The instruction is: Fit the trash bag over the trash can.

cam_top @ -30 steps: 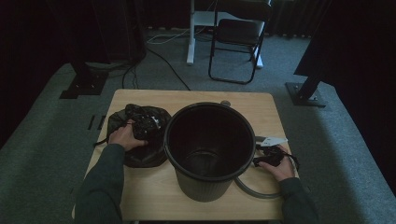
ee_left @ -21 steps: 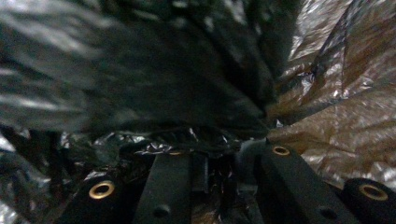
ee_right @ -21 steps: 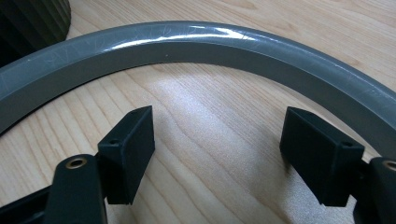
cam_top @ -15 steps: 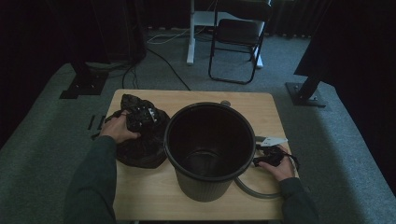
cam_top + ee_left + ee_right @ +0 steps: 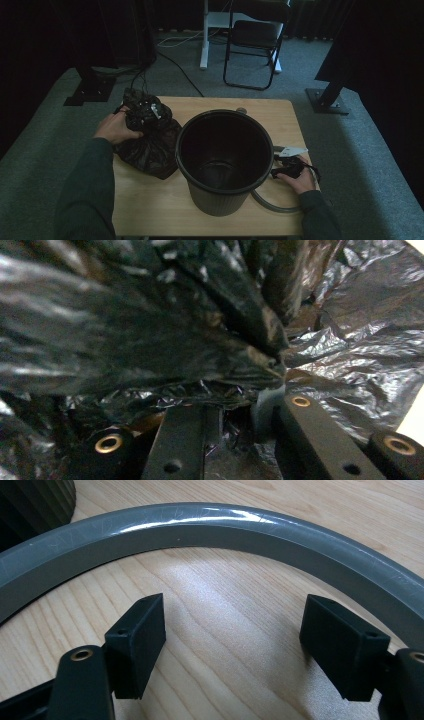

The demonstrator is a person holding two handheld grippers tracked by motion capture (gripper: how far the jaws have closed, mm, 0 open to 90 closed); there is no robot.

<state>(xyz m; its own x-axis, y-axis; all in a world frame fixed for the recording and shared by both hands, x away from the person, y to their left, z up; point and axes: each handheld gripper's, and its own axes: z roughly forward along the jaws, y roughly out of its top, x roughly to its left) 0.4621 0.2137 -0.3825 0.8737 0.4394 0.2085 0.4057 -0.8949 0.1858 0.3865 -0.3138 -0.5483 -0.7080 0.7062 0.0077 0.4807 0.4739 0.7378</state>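
Observation:
A crumpled black plastic bag (image 5: 150, 147) lies on the left of the wooden table (image 5: 150, 200), its top bunched upward. My left gripper (image 5: 143, 112) is at that bunched top. In the left gripper view my left gripper (image 5: 245, 422) is shut on a fold of the bag (image 5: 150, 330). A big black bucket (image 5: 225, 155) stands upright and empty in the middle. A grey plastic ring (image 5: 270, 202) lies by its base on the right. My right gripper (image 5: 290, 166) rests on the table inside that ring. In the right gripper view my right gripper (image 5: 232, 635) is open over bare wood, the ring (image 5: 210, 527) curving ahead.
The bucket takes up the middle of the table and stands between the two hands. A white tag (image 5: 292, 150) lies by the right gripper. Beyond the table stand a black chair (image 5: 255, 42) and stand bases (image 5: 327, 102) on grey carpet.
My left gripper has moved toward the far left corner of the table, pulling the bag's top up and bunching it. The right hand has stayed in place.

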